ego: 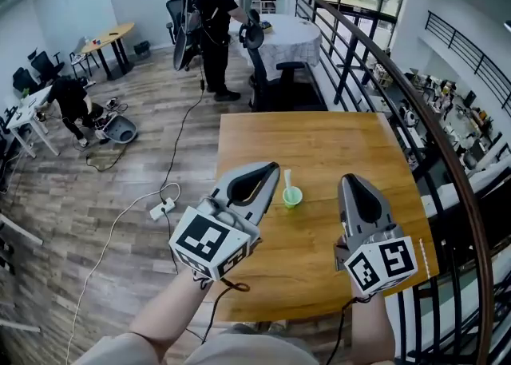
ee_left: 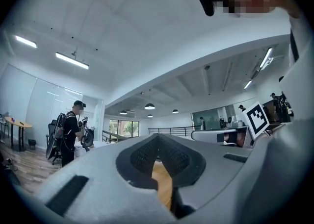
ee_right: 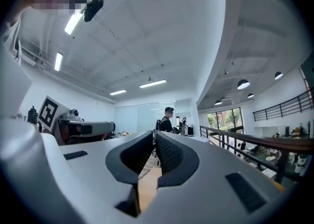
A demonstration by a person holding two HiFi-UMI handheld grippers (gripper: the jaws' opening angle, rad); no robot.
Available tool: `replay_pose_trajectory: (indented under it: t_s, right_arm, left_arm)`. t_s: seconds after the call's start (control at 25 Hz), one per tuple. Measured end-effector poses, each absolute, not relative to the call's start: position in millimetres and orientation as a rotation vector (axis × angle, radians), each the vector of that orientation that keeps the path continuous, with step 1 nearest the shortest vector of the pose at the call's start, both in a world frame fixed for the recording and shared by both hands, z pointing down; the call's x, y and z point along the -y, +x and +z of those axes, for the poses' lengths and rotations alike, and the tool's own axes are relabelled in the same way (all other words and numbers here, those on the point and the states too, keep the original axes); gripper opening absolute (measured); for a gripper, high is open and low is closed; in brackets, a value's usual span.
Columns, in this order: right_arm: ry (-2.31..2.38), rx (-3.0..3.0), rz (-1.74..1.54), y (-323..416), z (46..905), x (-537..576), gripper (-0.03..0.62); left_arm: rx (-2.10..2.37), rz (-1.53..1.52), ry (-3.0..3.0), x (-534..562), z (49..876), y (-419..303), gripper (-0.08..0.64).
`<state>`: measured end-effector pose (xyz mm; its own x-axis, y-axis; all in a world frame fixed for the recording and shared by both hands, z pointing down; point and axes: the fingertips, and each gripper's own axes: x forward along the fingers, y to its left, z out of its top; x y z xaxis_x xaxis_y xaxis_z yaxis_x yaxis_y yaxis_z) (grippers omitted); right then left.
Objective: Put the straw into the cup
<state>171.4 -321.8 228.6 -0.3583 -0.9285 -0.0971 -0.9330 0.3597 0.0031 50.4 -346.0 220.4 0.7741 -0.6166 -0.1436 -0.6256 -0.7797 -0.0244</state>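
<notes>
Your left gripper (ego: 270, 172) and your right gripper (ego: 350, 180) are both held above the wooden worktop (ego: 319, 136), side by side, and both point away from you. The jaws of the left one are together and hold nothing. The jaws of the right one are closed down to a very narrow slit, also with nothing between them. The green cup (ego: 292, 197) stands on the worktop between the two grippers and touches neither. The white straw (ego: 287, 179) stands inside the cup, leaning slightly.
</notes>
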Motion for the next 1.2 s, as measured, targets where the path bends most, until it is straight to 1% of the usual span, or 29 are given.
replay_pose_trajectory:
  t_s: [0.16,0.44,0.6,0.76,1.04,1.2]
  right_arm:
    - [-1.792,-2.563,0.212,171.3,217.6,295.3,0.034]
    - [-1.781,-2.551,0.176,169.1,219.7,252.8,0.034]
    - [-1.742,-2.548,0.103,165.3,230.1,229.5,0.034]
    - [-1.723,-2.568,0.013,169.0,251.5,213.1,0.032]
    - [-1.829,-2.616,0.051,168.6,277.1,194.4,0.031]
    - [-1.777,-2.644,-0.031,163.9,287.7,189.0,0.026]
  left_arm:
    - [-0.978,0.264,-2.871,320.1,200.1,51.8,0.012]
    - [-0.905,0.276,-2.892,275.1,193.5,53.8,0.012]
    - [-0.885,0.258,-2.935,257.2,211.4,50.5,0.012]
    - [-0.882,0.163,-2.94,247.4,241.0,52.6,0.012]
    - [-0.881,0.057,-3.031,224.3,284.0,59.3,0.012]
    - [-0.907,0.056,-3.01,222.3,294.1,55.8,0.012]
